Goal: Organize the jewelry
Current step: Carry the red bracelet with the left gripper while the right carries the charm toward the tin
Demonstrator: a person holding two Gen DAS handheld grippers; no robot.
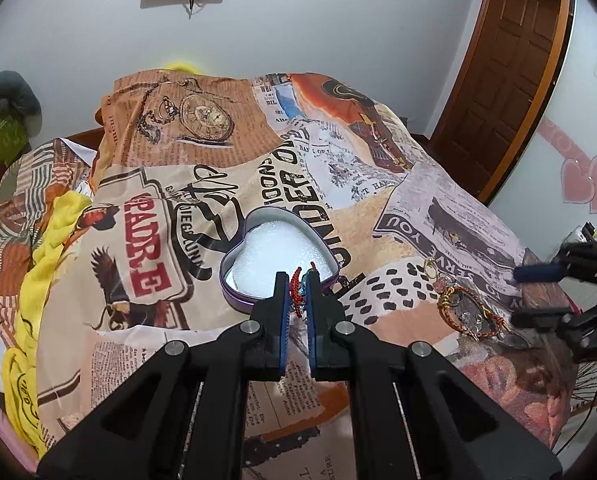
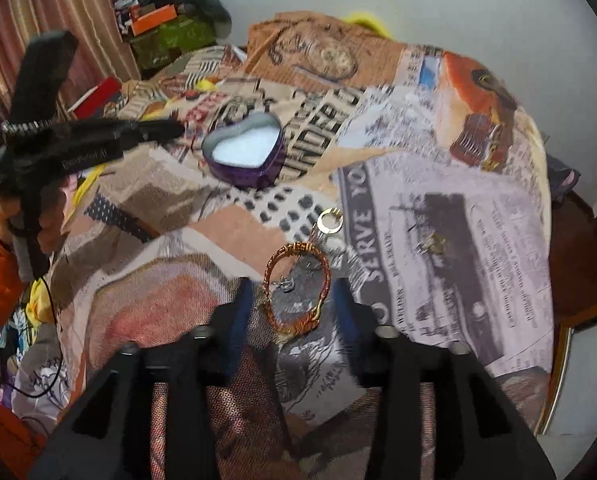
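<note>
Closest to my left camera, the left gripper (image 1: 298,284) is clenched on a red cord bracelet (image 1: 296,290), its 2 pads nearly meeting just over the near rim of the purple heart-shaped tin (image 1: 234,296) on the printed bedspread (image 1: 146,184). My right gripper (image 2: 292,292) stands parted, released, with the orange-and-gold bangle (image 2: 298,288) lying between its fingers; through the blur I think neither pad touches it. A gold ring (image 2: 329,221) lies just beyond.

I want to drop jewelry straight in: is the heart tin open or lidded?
Open. The heart tin has no lid on; its white lining shows inside the rim in both views. No lid is in view.
</note>
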